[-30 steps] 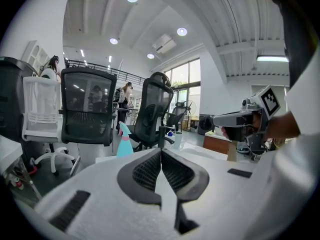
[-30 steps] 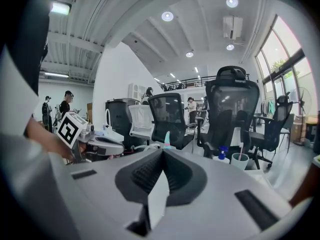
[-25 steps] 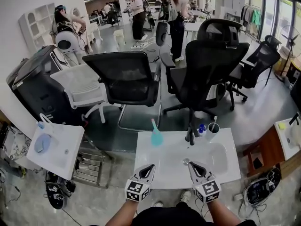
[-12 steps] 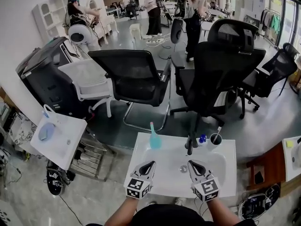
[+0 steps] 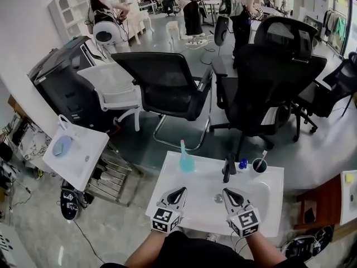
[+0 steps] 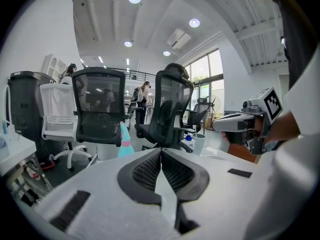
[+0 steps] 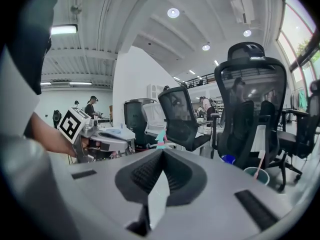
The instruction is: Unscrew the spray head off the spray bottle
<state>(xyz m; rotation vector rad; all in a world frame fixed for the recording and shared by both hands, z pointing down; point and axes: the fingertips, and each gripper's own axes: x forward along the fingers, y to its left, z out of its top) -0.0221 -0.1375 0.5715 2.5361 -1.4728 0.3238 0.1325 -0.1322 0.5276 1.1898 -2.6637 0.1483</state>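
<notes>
farther back, spray bottle (image 5: 186, 161), faucet (image 5: 227, 170) and cup (image 5: 259, 165) line the sink (image 5: 192, 197).

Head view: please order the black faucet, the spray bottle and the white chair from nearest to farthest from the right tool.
1. Black faucet, directly beyond the right tool.
2. Spray bottle, farther off to the left.
3. White chair, far left on the floor.
</notes>
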